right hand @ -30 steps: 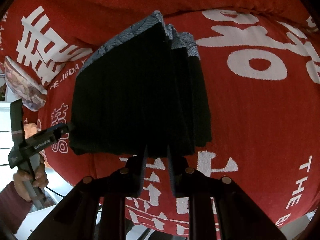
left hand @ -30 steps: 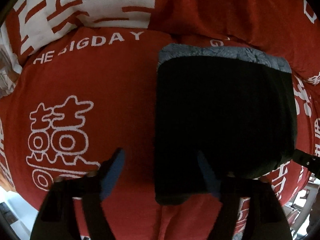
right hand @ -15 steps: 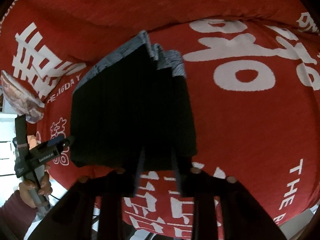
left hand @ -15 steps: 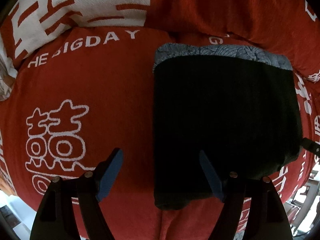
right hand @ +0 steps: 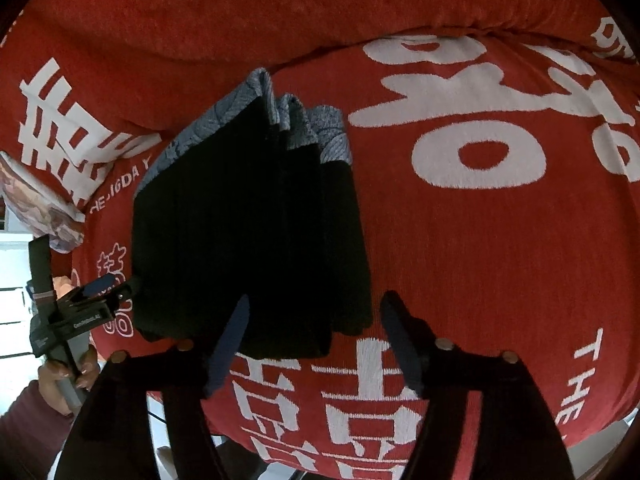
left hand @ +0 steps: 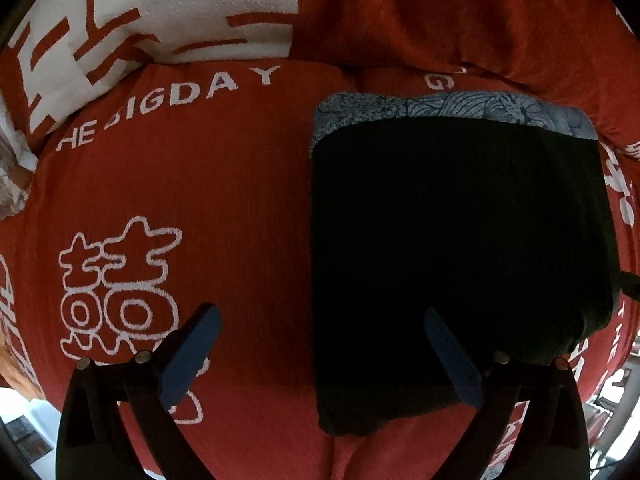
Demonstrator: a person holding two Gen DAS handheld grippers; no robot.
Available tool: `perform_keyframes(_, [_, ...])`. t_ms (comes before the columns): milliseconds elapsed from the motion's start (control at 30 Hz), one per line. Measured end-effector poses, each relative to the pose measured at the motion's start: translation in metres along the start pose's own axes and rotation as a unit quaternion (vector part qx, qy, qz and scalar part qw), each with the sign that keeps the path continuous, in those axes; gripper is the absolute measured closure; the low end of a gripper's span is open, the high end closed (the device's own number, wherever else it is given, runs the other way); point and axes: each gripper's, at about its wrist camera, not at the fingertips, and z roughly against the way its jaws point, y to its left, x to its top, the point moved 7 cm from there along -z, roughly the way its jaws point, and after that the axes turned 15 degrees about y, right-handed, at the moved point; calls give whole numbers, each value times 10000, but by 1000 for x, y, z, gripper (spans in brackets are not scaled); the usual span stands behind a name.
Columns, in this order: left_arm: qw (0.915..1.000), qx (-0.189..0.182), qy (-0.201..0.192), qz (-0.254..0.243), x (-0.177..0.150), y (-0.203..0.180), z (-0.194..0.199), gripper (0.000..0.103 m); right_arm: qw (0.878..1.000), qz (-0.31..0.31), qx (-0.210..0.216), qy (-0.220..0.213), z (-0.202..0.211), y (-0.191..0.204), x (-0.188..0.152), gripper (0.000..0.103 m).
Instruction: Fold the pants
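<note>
On the red blanket (left hand: 240, 184), your left gripper (left hand: 320, 354) and right gripper (right hand: 316, 344) have just opened wide and empty, leaving the folded pants (left hand: 460, 248) lying finished.

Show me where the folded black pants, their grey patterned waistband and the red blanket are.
folded black pants (left hand: 460, 240), left wrist view, middle of the top layer.
grey patterned waistband (left hand: 448, 110), left wrist view, middle of the band.
red blanket (right hand: 500, 260), right wrist view, bare red patch.
</note>
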Motion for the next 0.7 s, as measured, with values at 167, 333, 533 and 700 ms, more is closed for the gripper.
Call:
perform_keyframes(167, [9994,-319,120,79,10,-2,0,1,9989,-119,453,-59,0,-8,5,14])
perform_keyframes(333, [9970,-726,256,81,25,-6,-1,1,9962,-264,826,116,-7,-19,7,12])
perform_keyframes(533, [9904,-1295,470,132,36,-4,-10,1,9954,-277,888,211,-17,-22,14,12])
perform_keyframes(700, [9870,-1508,548,42,40,-8,-17,1,9941,-96,1042,287,-24,-13,24,12])
